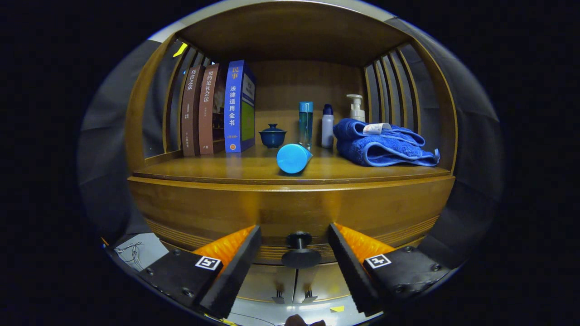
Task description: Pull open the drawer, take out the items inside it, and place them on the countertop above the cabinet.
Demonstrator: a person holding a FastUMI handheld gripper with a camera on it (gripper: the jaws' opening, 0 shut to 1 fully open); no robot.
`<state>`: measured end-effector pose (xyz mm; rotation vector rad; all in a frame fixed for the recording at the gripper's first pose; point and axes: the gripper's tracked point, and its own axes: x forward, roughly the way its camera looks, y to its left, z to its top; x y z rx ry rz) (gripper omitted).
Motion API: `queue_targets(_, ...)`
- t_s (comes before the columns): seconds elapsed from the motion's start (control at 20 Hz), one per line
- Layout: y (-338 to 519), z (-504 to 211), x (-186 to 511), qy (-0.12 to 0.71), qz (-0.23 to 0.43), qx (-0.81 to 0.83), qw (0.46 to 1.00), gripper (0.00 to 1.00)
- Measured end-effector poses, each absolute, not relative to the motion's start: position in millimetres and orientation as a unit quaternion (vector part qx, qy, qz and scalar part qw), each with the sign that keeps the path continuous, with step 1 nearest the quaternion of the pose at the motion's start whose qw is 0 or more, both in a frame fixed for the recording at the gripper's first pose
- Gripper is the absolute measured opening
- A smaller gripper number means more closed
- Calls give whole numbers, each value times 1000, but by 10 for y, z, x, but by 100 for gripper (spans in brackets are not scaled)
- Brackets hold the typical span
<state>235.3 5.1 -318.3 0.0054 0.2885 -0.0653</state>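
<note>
A wooden cabinet faces me. Its drawer front (290, 213) is closed, with a round dark knob (300, 251) sticking out at its lower middle. My gripper (294, 240) is open, and the knob sits between the two fingers without either one touching it. Above the drawer is the wooden countertop (217, 171). A light blue cylindrical container (293, 158) lies on its side there, its round end toward me. The inside of the drawer is hidden.
On the countertop stand three upright books (217, 111), a small blue lidded cup (272, 135), a teal bottle (306, 123), a white bottle (327, 127) and a pump bottle (356, 107). A folded blue towel (383, 145) lies beside them. Two lower cabinet doors (294, 283) show beneath the drawer.
</note>
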Motion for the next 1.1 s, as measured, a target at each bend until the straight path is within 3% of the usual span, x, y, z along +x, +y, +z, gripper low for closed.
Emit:
queue_targets(0.25,17,-3012,2286,136,-30,-8,990,99)
queue_targets(1.1,156,-653,903,21,26,50,998,98)
